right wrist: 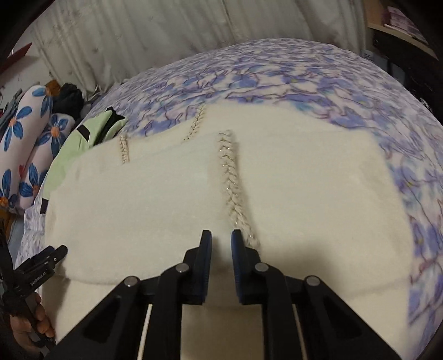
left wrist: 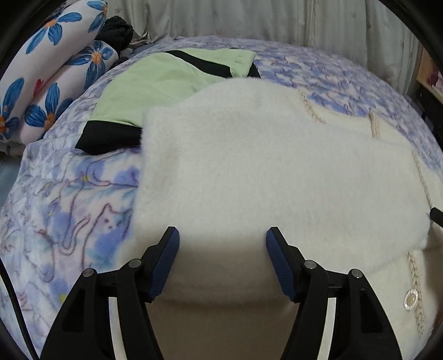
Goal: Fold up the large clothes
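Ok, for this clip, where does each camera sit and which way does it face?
Left wrist: rides the left gripper, looking forward and down over the white fuzzy garment on the floral bedspread; its own fingers stand wide apart.
Right wrist: rides the right gripper, facing down the garment's braided trim; its fingers are nearly together, and the left gripper with the person's hand shows at lower left.
Shared: the garment, bedspread, green clothing, flowered pillows and curtain.
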A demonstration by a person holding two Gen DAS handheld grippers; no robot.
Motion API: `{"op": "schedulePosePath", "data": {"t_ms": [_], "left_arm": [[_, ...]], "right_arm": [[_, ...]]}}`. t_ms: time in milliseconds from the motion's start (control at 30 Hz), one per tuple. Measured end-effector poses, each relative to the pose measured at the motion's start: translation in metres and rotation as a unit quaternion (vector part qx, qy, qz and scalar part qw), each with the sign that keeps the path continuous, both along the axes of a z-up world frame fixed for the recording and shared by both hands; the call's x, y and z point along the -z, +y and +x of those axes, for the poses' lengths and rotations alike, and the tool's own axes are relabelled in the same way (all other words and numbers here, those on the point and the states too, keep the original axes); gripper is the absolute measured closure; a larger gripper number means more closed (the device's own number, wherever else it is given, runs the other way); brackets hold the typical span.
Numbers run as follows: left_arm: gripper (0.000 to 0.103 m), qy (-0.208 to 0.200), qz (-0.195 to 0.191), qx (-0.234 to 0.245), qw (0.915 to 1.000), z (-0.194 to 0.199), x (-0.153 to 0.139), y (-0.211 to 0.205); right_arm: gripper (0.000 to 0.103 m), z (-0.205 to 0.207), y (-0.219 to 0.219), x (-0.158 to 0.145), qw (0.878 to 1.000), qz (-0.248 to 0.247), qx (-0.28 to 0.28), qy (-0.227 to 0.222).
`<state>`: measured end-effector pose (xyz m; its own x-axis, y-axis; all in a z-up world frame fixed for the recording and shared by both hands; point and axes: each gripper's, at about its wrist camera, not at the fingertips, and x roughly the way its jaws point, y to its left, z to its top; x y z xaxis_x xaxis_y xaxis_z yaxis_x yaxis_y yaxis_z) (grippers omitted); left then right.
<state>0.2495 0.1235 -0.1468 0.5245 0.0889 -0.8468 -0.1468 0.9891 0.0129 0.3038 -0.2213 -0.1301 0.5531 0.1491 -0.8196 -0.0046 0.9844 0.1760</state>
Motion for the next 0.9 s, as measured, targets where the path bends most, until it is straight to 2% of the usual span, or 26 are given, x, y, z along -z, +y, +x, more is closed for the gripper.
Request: {"op": "schedulePosePath", "data": {"t_ms": [100, 233, 467, 533, 667, 900], "left_arm": [[0.031, 0.016, -0.006, 0.001, 0.9999, -0.014, -0.010, -0.003], [0.030, 0.022, -0.021, 0.007, 0.9995, -0.045, -0.029, -0.008], [0.030, -0.002, -0.002, 0.006, 1.0000, -0.124, -0.067, -0.013], [0.030, -0.016, -0.001, 0.006, 0.9999, -0.145, -0.078, -0.012], [0.030, -0.052, 0.018, -0.001, 0.9985, -0.189, -0.102, -0.009], [0.025, -0.086, 0.013, -0.012, 0.9961, -0.249, -0.126, -0.001]], "right_arm": [[0.086, -0.009, 0.002, 0.000, 1.000, -0.006, 0.019, 0.016], [0.086, -0.038, 0.003, -0.010, 1.000, 0.016, 0.022, 0.009], [0.085, -0.119, 0.009, -0.045, 0.999, 0.027, 0.018, -0.030], [0.077, -0.138, 0.008, -0.055, 0.999, 0.028, 0.020, -0.040], [0.073, -0.180, 0.003, -0.077, 0.997, 0.034, 0.026, -0.068], [0.070, -0.227, 0.002, -0.111, 0.993, 0.029, 0.026, -0.114]]}}
